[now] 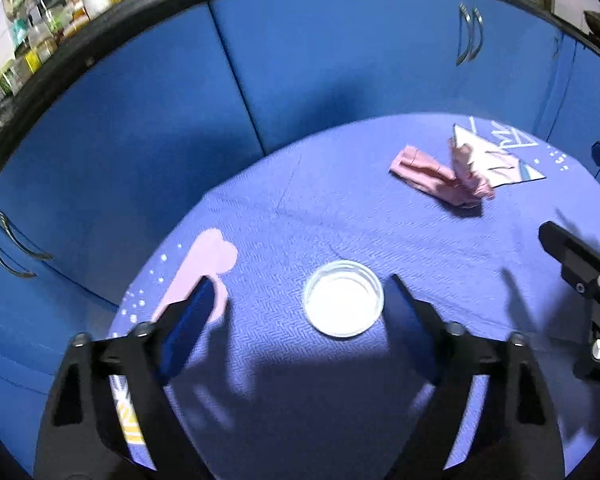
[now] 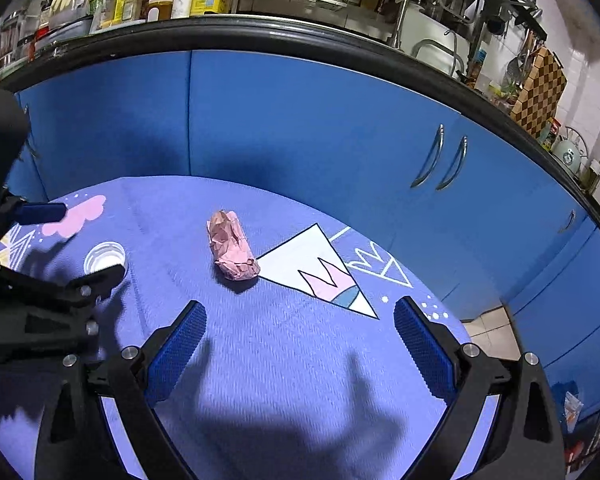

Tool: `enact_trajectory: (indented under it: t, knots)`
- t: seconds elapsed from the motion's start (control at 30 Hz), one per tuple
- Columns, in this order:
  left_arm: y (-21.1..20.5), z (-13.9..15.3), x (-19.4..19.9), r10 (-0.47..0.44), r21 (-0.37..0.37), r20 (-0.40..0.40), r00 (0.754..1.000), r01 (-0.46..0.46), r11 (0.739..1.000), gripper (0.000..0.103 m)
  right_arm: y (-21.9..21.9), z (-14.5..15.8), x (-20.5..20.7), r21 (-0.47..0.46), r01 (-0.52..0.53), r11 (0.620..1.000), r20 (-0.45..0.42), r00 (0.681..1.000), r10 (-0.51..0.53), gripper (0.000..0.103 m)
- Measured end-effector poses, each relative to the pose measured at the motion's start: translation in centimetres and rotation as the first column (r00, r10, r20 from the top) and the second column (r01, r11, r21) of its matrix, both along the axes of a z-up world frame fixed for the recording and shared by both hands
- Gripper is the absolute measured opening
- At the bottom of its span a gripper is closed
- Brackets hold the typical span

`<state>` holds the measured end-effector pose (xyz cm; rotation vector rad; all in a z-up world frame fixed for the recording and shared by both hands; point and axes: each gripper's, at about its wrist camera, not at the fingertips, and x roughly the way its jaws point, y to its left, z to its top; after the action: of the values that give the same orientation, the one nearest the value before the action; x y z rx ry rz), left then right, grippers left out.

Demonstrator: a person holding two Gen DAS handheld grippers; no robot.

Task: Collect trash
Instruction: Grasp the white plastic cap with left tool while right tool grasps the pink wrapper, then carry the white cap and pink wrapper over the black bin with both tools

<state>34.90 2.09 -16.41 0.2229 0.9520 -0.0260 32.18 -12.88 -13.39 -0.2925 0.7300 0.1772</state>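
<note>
Both grippers gape empty, left gripper (image 1: 300,300) straddling the shallow clear lid (image 1: 343,298), right gripper (image 2: 300,320) short of the pink wad (image 2: 233,251) farther back, so I reckon that slick lid could skid away.

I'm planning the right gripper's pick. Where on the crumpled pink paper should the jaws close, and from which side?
Grip the crumpled pink paper across its narrow middle, coming from above. It lies as an elongated wad on the tablecloth, so the open right gripper should probably straddle its short width, not its length.
</note>
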Motion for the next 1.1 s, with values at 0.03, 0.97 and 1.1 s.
enact_trajectory:
  t: [0.03,0.97,1.1]
  knots:
    - [0.2,-0.2,0.2,0.002,-0.012,-0.013,1.0,-0.002,1.0,0.076,0.1,-0.1,0.1,0.0,-0.003,1.0,-0.001,1.0,0.003,0.093]
    - [5.3,1.5,-0.8,0.078,-0.113,0.031,0.996,-0.074,0.991,0.041,5.6,-3.1,4.1,0.034,-0.128,0.991,-0.12,0.984,0.131,0.019]
    - [5.5,1.6,-1.4,0.077,-0.103,0.033,0.997,-0.073,0.992,0.041,5.5,-2.8,3.2,0.026,-0.145,0.989,-0.123,0.981,0.147,0.018]
